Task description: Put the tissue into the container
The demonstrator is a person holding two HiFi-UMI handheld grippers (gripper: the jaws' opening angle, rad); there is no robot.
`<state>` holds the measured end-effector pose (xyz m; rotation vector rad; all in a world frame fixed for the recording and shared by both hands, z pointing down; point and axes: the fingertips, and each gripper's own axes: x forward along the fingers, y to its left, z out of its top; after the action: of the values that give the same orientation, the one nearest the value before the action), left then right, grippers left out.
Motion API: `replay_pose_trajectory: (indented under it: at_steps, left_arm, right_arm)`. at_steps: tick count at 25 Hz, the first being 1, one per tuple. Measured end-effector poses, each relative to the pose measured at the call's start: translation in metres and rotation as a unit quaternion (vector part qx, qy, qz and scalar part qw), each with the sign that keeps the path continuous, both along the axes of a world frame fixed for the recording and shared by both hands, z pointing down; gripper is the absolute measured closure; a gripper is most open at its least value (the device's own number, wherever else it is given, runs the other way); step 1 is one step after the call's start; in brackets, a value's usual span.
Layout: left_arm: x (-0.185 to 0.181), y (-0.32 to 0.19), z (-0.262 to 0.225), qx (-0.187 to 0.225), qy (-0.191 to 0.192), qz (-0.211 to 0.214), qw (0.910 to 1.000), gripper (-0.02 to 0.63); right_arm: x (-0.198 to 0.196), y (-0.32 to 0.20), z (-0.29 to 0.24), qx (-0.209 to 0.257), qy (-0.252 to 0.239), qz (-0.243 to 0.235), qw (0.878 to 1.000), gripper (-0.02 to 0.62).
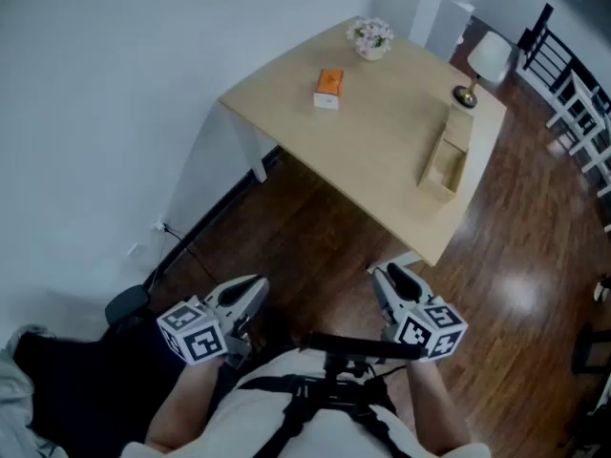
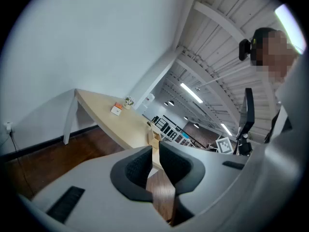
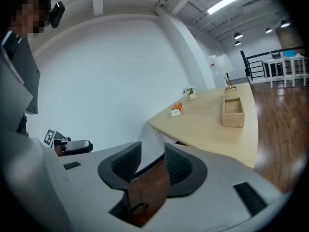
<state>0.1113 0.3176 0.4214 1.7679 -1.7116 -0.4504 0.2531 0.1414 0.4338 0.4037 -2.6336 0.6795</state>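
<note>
The left tool (image 1: 253,292), open only a little, and the right tool (image 1: 389,277), partly open, hold nothing and are well apart from the table (image 1: 382,151), where the tissue (image 1: 327,89) lies apart from the container (image 1: 447,158), so a hasty grip may push it away.

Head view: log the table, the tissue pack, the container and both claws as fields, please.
Table: light wood, beside white wall
Tissue pack: orange and white, on table, untouched
Container: open wooden box, near table's right edge, apart from pack
Left claw: jaws slightly apart, empty, short of table
Right claw: jaws slightly apart, empty, short of table
</note>
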Motion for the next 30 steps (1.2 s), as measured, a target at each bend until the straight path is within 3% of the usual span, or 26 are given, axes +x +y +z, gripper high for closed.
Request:
replay_pose_trajectory:
  at_steps: [9,17,30]
  left_arm:
    - [-0.059,0.011,0.003,-0.009,0.0,0.008,0.9999,0.566]
    - [-0.112,0.024,0.012,-0.031,-0.012,-0.017,0.9993,0.566]
    - [-0.154,0.036,0.012,-0.028,-0.031,-0.014,0.999,0.565]
  right_arm:
    - [-0.039,0.006,-0.001,0.009,0.014,0.027,1.0,0.454]
    - [-0.064,0.01,-0.001,0.015,0.02,0.047,0.999,0.454]
    - [-0.114,0.027,-0.003,0.02,0.035,0.049,0.998,0.454]
